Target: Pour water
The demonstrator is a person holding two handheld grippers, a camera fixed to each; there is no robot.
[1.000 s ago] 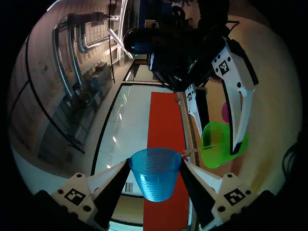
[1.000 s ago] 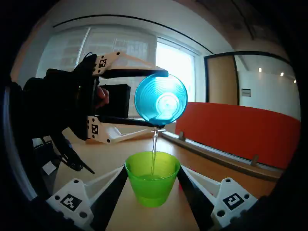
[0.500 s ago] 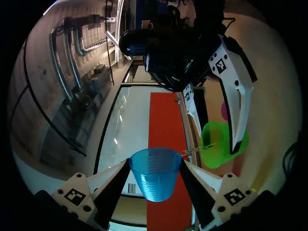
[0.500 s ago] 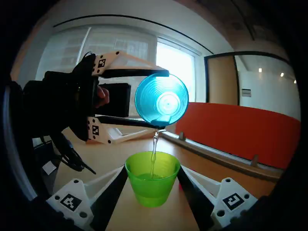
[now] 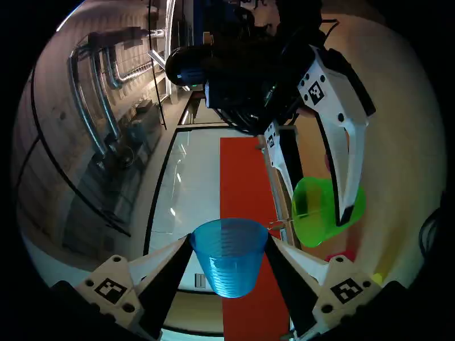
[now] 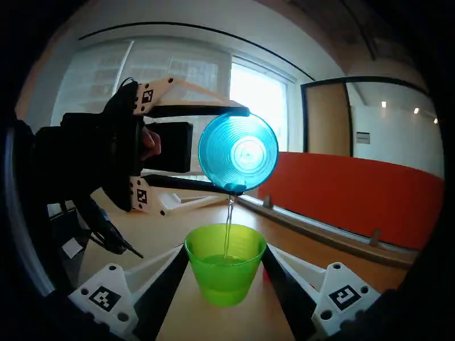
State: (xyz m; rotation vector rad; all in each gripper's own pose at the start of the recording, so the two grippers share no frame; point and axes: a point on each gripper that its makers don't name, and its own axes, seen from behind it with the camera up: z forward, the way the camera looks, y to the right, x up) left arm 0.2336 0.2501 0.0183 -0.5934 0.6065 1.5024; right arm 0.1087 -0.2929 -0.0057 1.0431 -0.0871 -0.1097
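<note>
— What is found at the left of the right gripper view?
— A hand (image 6: pixel 149 139) is seen wrapped round the left gripper (image 6: pixel 237 146), which is reached in from that side. Its two fingers are pressed against a blue cup (image 6: pixel 242 153), one above and one below, so the cup is held fast.
— How is that cup placed?
— It is laid on its side in the air, its mouth turned toward the camera. A thin stream of water (image 6: pixel 228 216) is let down from its lower rim.
— Where is the water caught?
— In a green cup (image 6: pixel 226 278) directly beneath, kept upright and part filled. It is clamped on both sides by the right gripper (image 6: pixel 226 253), above a wooden table (image 6: pixel 170 230); whether the table is touched cannot be told.
— What is seen farther right?
— A red partition (image 6: pixel 364 193) is set along the table's far edge.
— And in the left gripper view?
— The blue cup is shown low in the middle between the near fingers. The green cup is seen just beside it to the right, between the other gripper's white fingers.
</note>
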